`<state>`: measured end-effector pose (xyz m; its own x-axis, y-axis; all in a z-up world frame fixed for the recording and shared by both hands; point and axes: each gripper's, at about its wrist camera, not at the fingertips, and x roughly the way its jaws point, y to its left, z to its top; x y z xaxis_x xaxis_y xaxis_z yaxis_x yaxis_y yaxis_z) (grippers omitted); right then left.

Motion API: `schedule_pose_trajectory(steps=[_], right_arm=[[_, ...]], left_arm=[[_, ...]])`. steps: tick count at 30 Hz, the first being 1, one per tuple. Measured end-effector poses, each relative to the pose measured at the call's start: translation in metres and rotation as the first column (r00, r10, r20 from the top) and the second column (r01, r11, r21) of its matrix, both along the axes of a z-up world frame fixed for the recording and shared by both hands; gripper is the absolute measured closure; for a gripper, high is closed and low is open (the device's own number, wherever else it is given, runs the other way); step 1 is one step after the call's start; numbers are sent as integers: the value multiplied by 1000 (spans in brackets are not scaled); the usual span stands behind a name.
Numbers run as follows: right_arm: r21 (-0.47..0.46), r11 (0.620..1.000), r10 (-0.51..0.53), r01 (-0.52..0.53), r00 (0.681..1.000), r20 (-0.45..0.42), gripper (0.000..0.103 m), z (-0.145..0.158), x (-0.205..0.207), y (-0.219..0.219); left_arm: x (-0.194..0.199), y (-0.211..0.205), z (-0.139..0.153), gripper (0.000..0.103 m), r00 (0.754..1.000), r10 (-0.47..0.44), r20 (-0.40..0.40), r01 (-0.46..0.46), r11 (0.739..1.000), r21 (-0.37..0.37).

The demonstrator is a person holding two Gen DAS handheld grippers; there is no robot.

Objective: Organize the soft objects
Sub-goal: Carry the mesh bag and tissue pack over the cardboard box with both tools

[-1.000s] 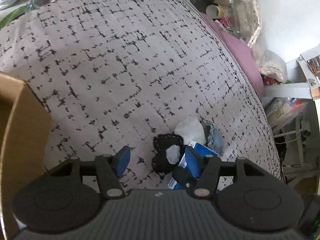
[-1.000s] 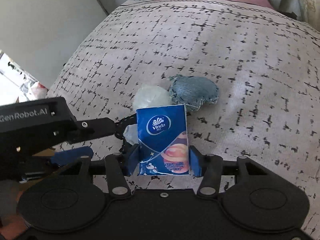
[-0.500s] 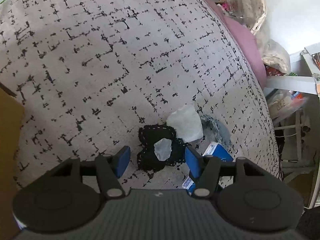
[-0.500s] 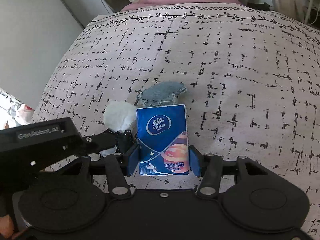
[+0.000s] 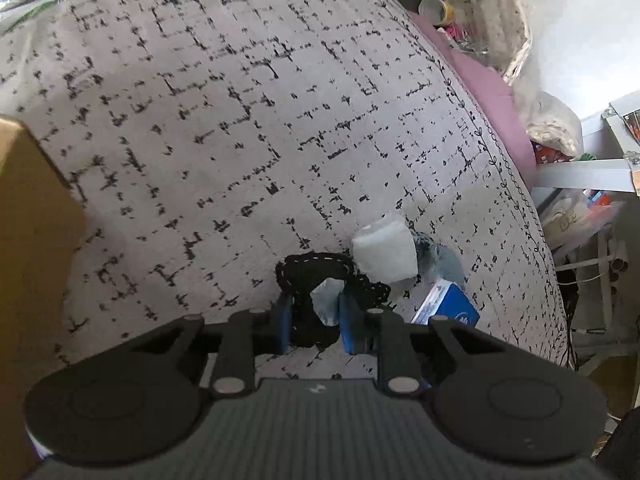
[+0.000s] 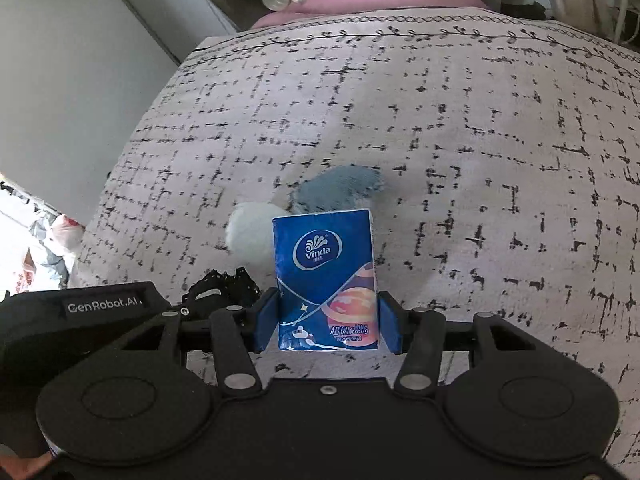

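My left gripper (image 5: 316, 320) is shut on a black stitched fabric piece (image 5: 316, 276) with a pale patch, on the patterned bedspread (image 5: 240, 120). Just beyond it lie a white soft block (image 5: 384, 252) and a blue-grey denim pouch (image 5: 440, 256). My right gripper (image 6: 327, 326) is shut on a blue Vinda tissue pack (image 6: 326, 276), held upright above the bedspread (image 6: 480, 160). The tissue pack also shows in the left wrist view (image 5: 452, 308). In the right wrist view the white block (image 6: 250, 236), the denim pouch (image 6: 340, 192) and the black fabric (image 6: 220, 290) lie ahead and to the left.
A cardboard box (image 5: 28, 260) stands at the left edge of the left wrist view. A pink pillow (image 5: 492, 92) and cluttered bags and bottles (image 5: 480, 4) lie past the bed's far edge. The bed's right edge drops to shelving (image 5: 592, 220).
My left gripper has moved onto the black fabric and closed on it. My right gripper, still holding the tissue pack, has shifted slightly.
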<state>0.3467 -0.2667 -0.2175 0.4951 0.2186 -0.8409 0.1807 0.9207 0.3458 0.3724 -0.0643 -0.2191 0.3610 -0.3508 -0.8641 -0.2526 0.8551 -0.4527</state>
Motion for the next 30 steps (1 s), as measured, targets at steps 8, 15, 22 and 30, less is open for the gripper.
schedule_pose_trajectory(steps=[8, 15, 22, 30], right_arm=[[23, 999, 27, -28, 999, 35, 52, 13, -11, 5], [57, 997, 54, -60, 993, 103, 52, 35, -27, 7], [79, 993, 77, -92, 982, 171, 52, 59, -39, 5], [64, 988, 118, -140, 956, 267, 52, 91, -53, 7]], left_arm=[[-17, 9, 25, 80, 999, -12, 47, 10, 998, 56], [-32, 18, 51, 80, 995, -25, 93, 17, 995, 94], [-53, 38, 85, 80, 987, -19, 160, -4, 990, 143], [-83, 61, 114, 80, 976, 28, 214, -65, 984, 166]])
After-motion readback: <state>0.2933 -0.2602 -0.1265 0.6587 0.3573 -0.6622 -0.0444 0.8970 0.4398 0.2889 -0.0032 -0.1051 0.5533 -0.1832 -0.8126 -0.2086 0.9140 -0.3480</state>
